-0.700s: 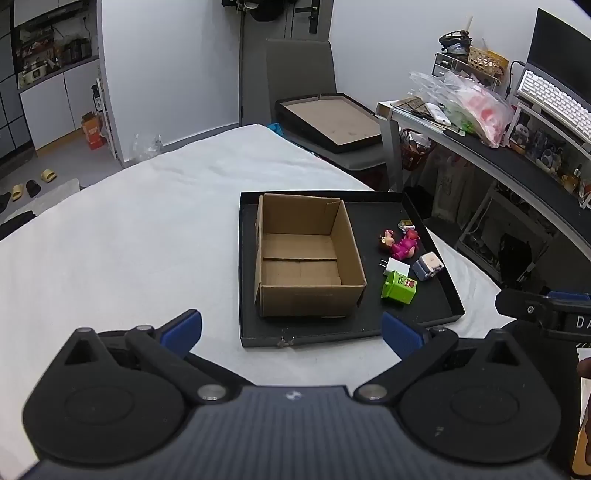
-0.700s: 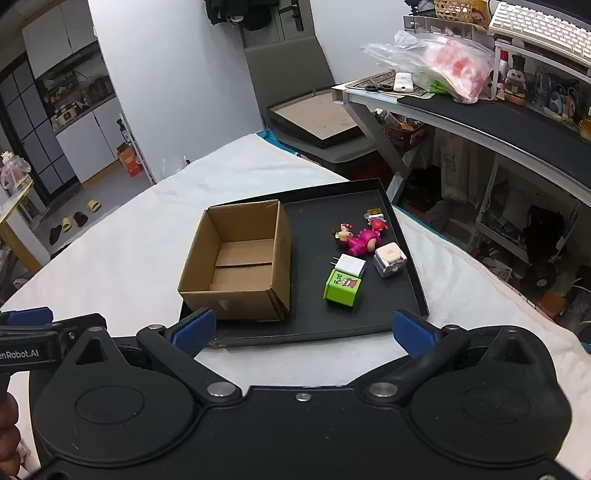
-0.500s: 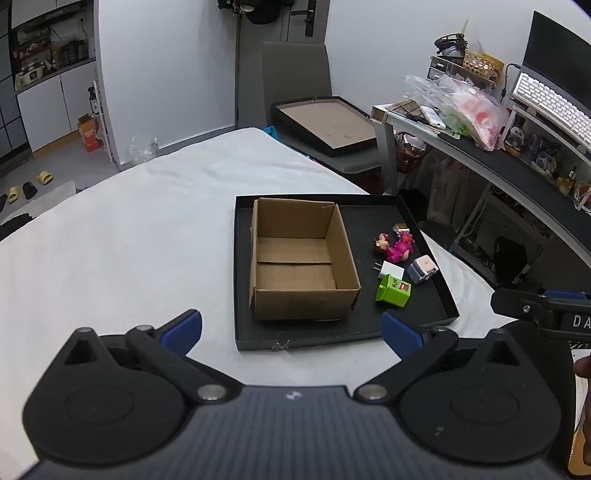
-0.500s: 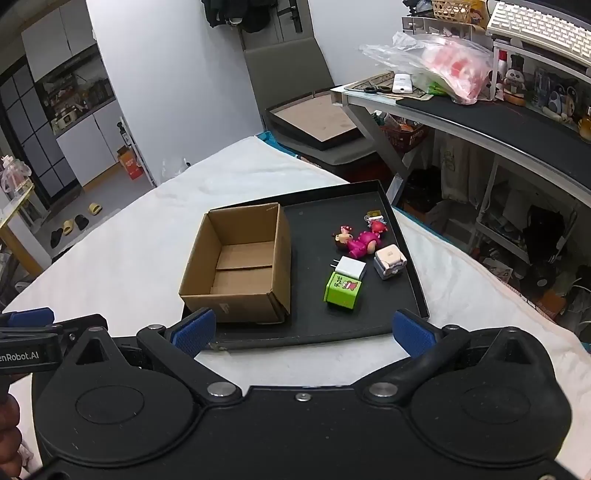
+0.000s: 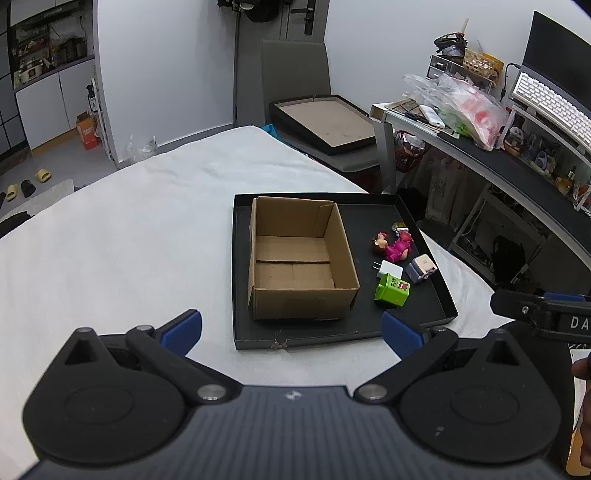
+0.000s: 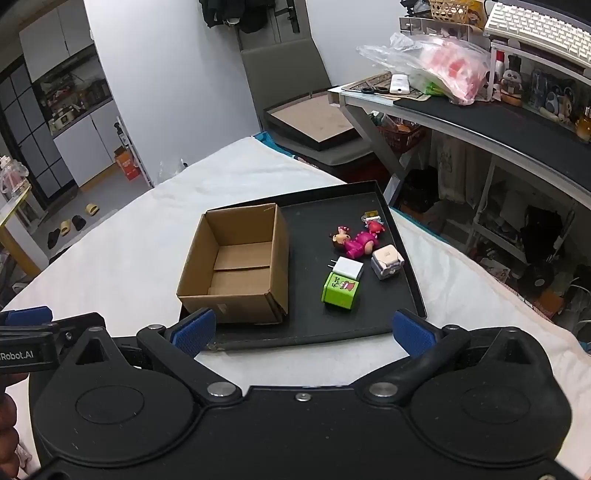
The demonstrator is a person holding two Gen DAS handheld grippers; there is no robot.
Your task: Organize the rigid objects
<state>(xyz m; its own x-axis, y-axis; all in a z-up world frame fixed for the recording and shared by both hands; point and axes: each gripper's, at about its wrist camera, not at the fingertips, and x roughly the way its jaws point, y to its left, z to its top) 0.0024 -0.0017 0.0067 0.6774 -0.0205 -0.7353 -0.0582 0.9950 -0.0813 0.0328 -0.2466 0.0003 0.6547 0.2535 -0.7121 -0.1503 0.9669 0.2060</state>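
An open, empty cardboard box (image 5: pixel 299 258) (image 6: pixel 236 266) stands in the left part of a black tray (image 5: pixel 428 314) (image 6: pixel 402 295). To its right on the tray lie a green cube (image 5: pixel 392 290) (image 6: pixel 340 288), a white charger (image 5: pixel 389 268) (image 6: pixel 347 268), a pale cube (image 5: pixel 421 268) (image 6: pixel 386 262), a pink doll (image 5: pixel 393 246) (image 6: pixel 356 242) and a small red-and-yellow toy (image 5: pixel 402 229) (image 6: pixel 373 221). My left gripper (image 5: pixel 291 328) is open and empty, short of the tray's near edge. My right gripper (image 6: pixel 301 328) is open and empty over the tray's near edge.
The tray lies on a white cloth-covered table (image 5: pixel 129 240). A grey chair (image 5: pixel 295 74) holding a second black tray (image 5: pixel 325 122) stands beyond the table. A cluttered desk (image 6: pixel 480 122) with a keyboard (image 6: pixel 539 26) runs along the right.
Both grippers have shifted slightly, so the tray and box sit a little farther and more centred in the left wrist view. The objects have not moved.
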